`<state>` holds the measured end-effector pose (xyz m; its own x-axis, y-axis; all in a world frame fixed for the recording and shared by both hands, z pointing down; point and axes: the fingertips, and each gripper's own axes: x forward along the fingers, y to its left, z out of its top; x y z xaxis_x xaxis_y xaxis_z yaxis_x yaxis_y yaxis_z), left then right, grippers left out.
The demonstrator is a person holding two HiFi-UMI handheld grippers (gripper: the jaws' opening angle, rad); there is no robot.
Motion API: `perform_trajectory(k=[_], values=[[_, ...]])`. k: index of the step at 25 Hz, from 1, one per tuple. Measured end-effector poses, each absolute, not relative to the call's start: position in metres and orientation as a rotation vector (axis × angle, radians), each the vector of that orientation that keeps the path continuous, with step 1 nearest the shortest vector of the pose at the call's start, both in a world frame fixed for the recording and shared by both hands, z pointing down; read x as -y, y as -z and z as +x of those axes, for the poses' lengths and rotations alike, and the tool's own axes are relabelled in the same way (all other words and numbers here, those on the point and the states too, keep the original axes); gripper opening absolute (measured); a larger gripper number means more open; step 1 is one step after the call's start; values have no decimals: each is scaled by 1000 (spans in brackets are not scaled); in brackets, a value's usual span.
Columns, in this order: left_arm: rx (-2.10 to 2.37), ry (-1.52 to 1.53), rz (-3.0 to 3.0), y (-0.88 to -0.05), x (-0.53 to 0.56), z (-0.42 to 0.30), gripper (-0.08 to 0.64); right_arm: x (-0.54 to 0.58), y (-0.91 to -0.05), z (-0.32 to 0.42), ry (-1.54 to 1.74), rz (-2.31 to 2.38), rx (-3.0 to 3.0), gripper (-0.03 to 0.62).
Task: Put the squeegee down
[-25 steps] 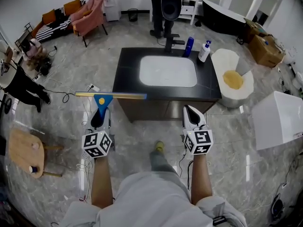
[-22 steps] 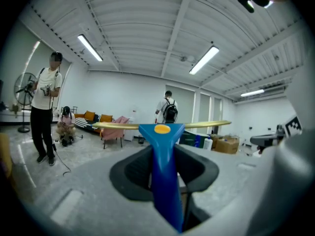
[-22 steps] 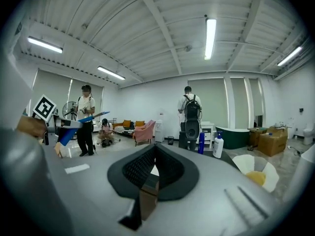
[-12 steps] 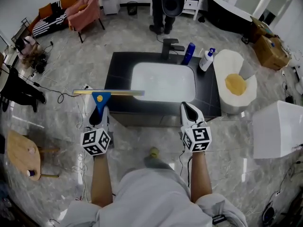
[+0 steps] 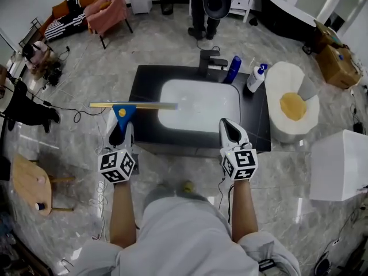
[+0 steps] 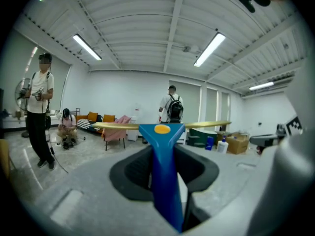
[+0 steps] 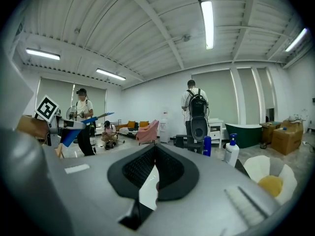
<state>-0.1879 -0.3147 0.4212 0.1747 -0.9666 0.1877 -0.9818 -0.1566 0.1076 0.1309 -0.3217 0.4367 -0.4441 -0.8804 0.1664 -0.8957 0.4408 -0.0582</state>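
The squeegee has a blue handle and a long gold blade. My left gripper is shut on its handle and holds it nearly level. The blade's right end hangs over the front left of the black counter, reaching the edge of the white sink basin. In the left gripper view the blue handle runs up between the pads to the crosswise blade. My right gripper is shut and holds nothing, just at the counter's front edge. From the right gripper view, the squeegee shows at far left.
A black faucet, a blue bottle and a white pump bottle stand at the counter's back. A white fixture with a yellow centre and a white box are to the right. A wooden stool is left. A person stands behind the counter.
Both grippers have moved forward toward the sink counter, which now lies closer beneath them. The squeegee's blade has come over the counter's front left part. The grip has not changed.
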Motion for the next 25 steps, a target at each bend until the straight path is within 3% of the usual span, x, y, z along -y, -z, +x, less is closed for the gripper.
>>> perform_trajectory(k=[25], values=[[1770, -149, 2263, -451, 508, -226, 129, 481, -454, 74, -243, 1661, 2467, 3]])
